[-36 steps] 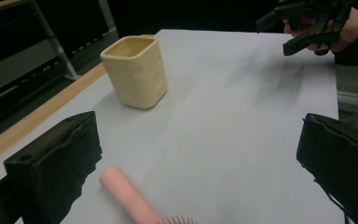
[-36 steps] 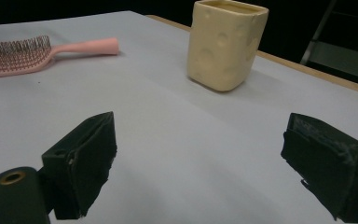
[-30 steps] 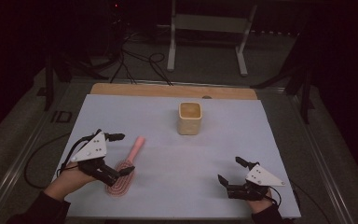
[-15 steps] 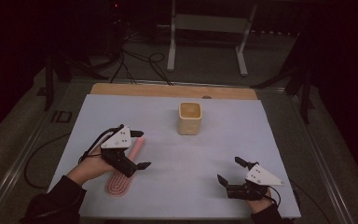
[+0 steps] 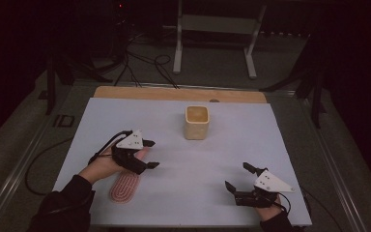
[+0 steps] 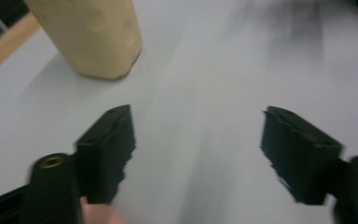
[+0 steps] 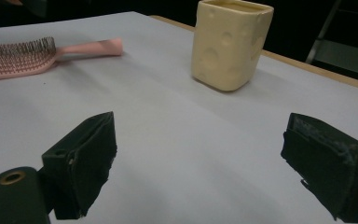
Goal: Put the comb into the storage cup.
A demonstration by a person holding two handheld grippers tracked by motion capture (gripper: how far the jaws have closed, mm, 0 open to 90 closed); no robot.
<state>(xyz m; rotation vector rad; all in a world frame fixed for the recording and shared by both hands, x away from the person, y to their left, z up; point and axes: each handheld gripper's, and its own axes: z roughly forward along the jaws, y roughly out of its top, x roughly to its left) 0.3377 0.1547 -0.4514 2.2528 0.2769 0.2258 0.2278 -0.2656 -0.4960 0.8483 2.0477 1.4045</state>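
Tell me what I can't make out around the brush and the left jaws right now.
- Brush handle: high view, covered by the left gripper and hand.
- Contact between those jaws and the handle: cannot tell; the left gripper view is blurred, with only a pink sliver at its bottom edge.
- Cup: top cut off by the left gripper view's edge.
- Right gripper: jaws wide apart, nothing between them.

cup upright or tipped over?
Upright: the yellow cup stands on its base on the table, with its open mouth facing up.

I see dim light everywhere; the room beyond the table (image 5: 251, 145) is black, my left gripper view smeared.
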